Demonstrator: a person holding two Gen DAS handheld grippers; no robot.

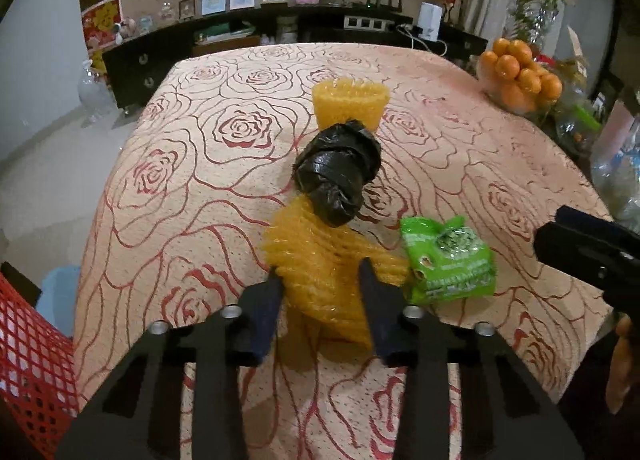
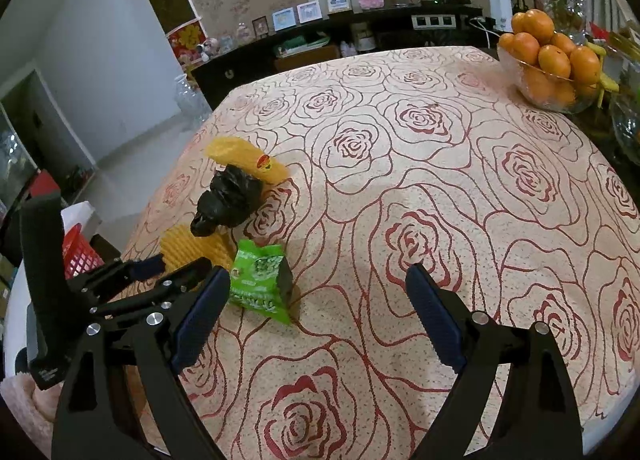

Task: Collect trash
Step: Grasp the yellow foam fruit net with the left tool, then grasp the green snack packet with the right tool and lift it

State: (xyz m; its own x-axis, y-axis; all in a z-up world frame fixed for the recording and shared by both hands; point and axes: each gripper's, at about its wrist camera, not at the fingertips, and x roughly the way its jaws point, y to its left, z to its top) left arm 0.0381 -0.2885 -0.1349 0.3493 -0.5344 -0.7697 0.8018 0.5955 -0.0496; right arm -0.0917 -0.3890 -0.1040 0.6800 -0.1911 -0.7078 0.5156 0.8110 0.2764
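- Left gripper [image 1: 320,274] has its fingers clamped on the near yellow foam net [image 1: 320,260] on the rose tablecloth [image 1: 480,164]
- Black bag [image 1: 340,170] and green wrapper [image 1: 448,260] lie just beside it
- Right gripper [image 2: 318,300] hangs wide apart, empty

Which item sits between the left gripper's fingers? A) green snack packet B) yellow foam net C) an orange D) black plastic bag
B: the left gripper has its fingers on either side of the near yellow foam net; the green packet lies beside it.
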